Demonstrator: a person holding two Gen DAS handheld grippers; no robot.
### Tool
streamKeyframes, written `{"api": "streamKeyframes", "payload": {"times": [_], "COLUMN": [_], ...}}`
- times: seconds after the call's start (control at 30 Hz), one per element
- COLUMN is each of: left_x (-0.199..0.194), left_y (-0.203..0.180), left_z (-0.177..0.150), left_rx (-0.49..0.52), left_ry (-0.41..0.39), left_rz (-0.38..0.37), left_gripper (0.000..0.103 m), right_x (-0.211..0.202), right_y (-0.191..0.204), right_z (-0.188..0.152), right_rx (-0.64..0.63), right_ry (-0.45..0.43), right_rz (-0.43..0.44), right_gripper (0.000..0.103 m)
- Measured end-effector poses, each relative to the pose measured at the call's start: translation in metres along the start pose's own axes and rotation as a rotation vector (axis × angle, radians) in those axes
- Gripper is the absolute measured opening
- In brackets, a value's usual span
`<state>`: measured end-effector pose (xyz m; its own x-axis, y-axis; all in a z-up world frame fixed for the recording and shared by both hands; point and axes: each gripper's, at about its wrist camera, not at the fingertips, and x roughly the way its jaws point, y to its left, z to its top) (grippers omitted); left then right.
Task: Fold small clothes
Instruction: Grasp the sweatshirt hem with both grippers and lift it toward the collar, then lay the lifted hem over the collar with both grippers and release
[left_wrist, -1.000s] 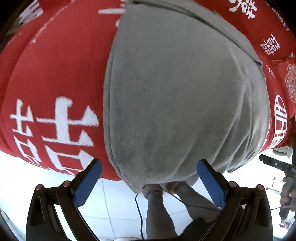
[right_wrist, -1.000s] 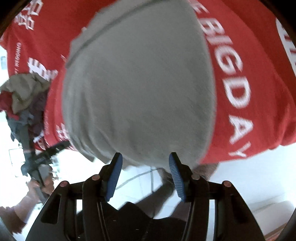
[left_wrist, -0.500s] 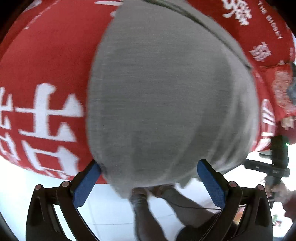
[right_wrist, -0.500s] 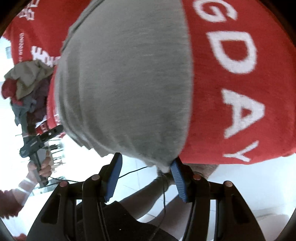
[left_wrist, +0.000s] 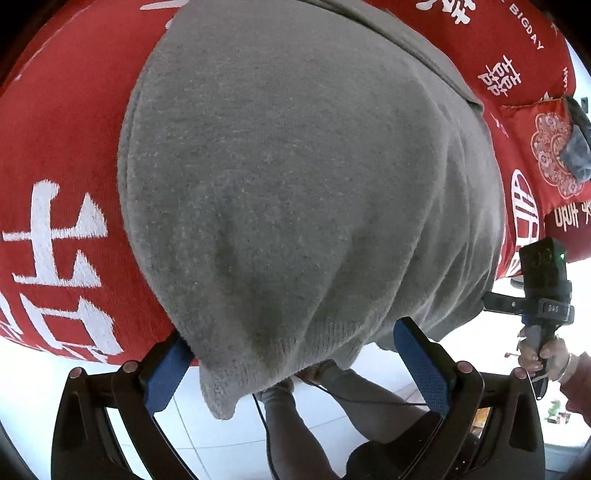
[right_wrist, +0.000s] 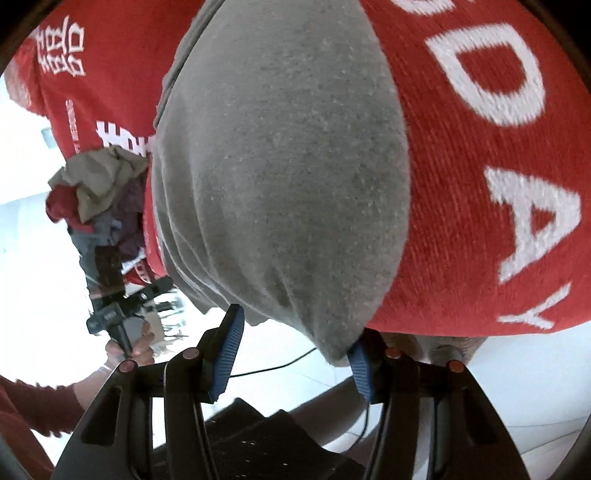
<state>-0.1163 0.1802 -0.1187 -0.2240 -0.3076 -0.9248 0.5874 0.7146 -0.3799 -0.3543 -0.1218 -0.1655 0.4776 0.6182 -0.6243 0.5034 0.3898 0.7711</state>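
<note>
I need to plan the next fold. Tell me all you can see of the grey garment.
The grey garment is a soft, fuzzy knit with a ribbed hem, lying spread on a red cloth with white lettering. Its near edge hangs over the table's edge; two hem corners droop between the open jaws of the left gripper and right gripper.

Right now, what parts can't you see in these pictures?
- Left wrist view: the grey garment runs off the top edge, so its kind is unclear.
- Right wrist view: the clothes pile is small and partly behind the garment.
- Both views: the red cloth hides whatever lies beneath.
</note>
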Motion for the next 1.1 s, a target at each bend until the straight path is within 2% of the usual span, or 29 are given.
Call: {"api": "streamKeyframes", "payload": {"times": [0.03,0.1,0.17,0.2,0.23,0.27,0.3,0.33,0.57,0.7,0.77,0.93,1.1], "left_x": [-0.001,-0.003,-0.002,-0.003,-0.004,-0.007,-0.009,-0.01,-0.038,-0.069,-0.083,-0.108,-0.128], "left_y": [0.0,-0.001,0.0,0.001,0.002,0.005,0.012,0.018,0.024,0.023,0.026,0.022,0.025], "left_z": [0.001,0.003,0.004,0.003,0.002,0.0,-0.001,-0.001,0.004,0.018,0.027,0.07,0.122], "left_rx": [-0.017,-0.039,-0.053,-0.048,-0.041,-0.039,-0.057,-0.082,-0.11,-0.122,-0.128,-0.151,-0.198], "left_ry": [-0.006,-0.014,-0.011,-0.01,-0.007,-0.003,0.014,0.025,-0.002,-0.057,-0.088,-0.165,-0.264], "left_rz": [-0.019,-0.031,0.014,0.035,0.056,0.07,0.044,0.005,-0.15,-0.216,-0.234,-0.257,-0.268], "left_gripper": [0.103,0.093,0.077,0.072,0.054,0.029,0.018,0.015,0.015,0.015,0.015,0.015,0.015], "right_x": [0.0,0.004,0.008,0.012,0.012,0.012,0.012,0.01,-0.013,-0.029,-0.045,-0.072,-0.099], "right_y": [-0.001,0.002,0.006,0.005,0.002,-0.001,0.001,0.006,0.025,0.047,0.046,0.072,0.095], "right_z": [-0.001,-0.001,0.0,0.002,0.002,0.002,0.002,0.001,-0.006,-0.005,-0.001,0.024,0.074], "right_rx": [0.002,0.008,0.026,0.057,0.077,0.096,0.099,0.09,0.128,0.131,0.119,0.09,0.035], "right_ry": [0.0,0.001,0.005,0.016,0.023,0.028,0.02,0.006,-0.061,-0.121,-0.148,-0.228,-0.27], "right_rz": [0.01,0.038,0.051,0.048,0.046,0.039,0.043,0.066,0.22,0.297,0.329,0.434,0.496], "right_gripper": [0.058,0.058,0.058,0.05,0.026,0.01,0.011,0.011,0.011,0.011,0.011,0.011,0.011]}}
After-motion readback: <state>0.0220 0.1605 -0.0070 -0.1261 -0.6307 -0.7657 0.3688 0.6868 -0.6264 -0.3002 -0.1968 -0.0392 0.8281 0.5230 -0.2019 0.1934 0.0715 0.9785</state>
